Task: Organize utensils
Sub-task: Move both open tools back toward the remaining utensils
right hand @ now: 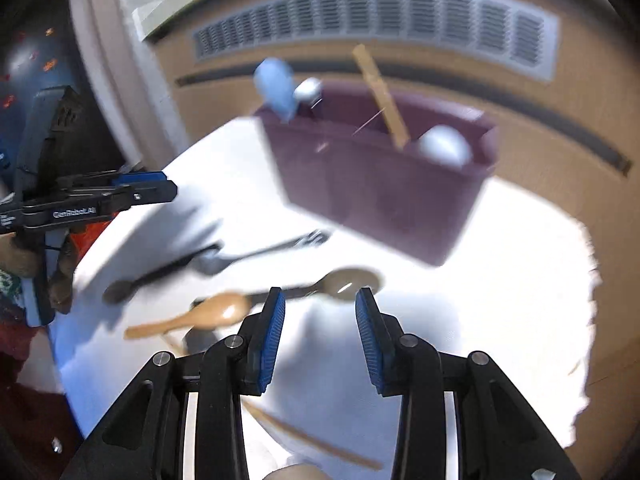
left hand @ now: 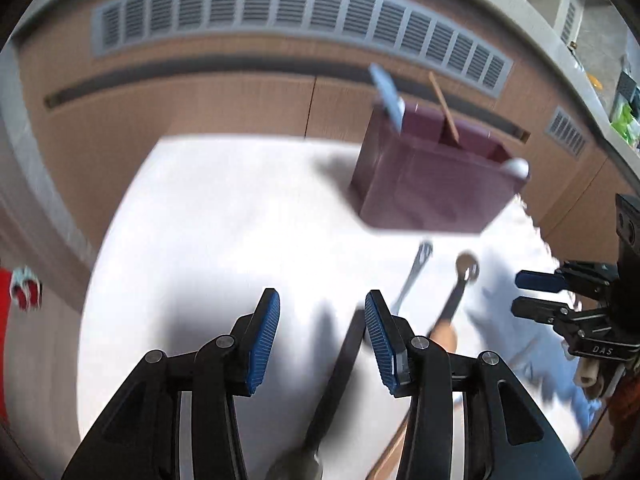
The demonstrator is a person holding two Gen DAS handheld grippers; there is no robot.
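Observation:
A maroon utensil caddy stands on the white table and holds a light blue utensil, a wooden stick and a white spoon. On the table lie a metal fork, a metal spoon, a wooden spoon and a black spoon. My left gripper is open and empty above a black handle. My right gripper is open and empty, just short of the metal spoon.
The white table ends at a brown cabinet wall with a grey vent. A thin wooden stick lies near the front under the right gripper. The views are motion blurred.

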